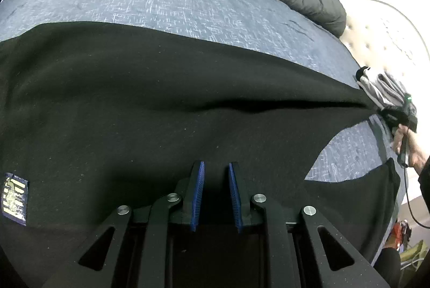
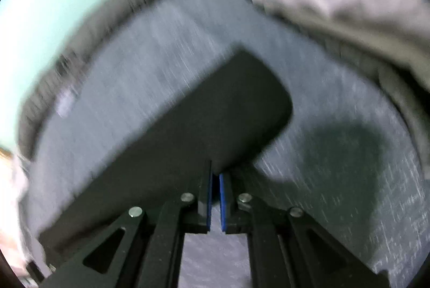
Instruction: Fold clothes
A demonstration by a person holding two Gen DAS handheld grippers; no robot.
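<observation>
The big black cloth [image 1: 161, 105] lies across the middle of the picture on the blue bed [image 1: 161, 5]. The left gripper [image 1: 215, 167] has its fingers a little apart with nothing pinched, while the right gripper [image 2: 215, 169] pinches the cloth's edge tight. If only one side lifts, I think the fold could go crooked.

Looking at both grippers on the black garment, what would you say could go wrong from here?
1. The right gripper pinches only the very edge of the black garment, so the cloth may slip out when lifted.
2. The left gripper shows a gap between its pads; its hold looks doubtful, and the fold could go uneven.
3. The grey clothes lie close by the right gripper and might get dragged along.
</observation>
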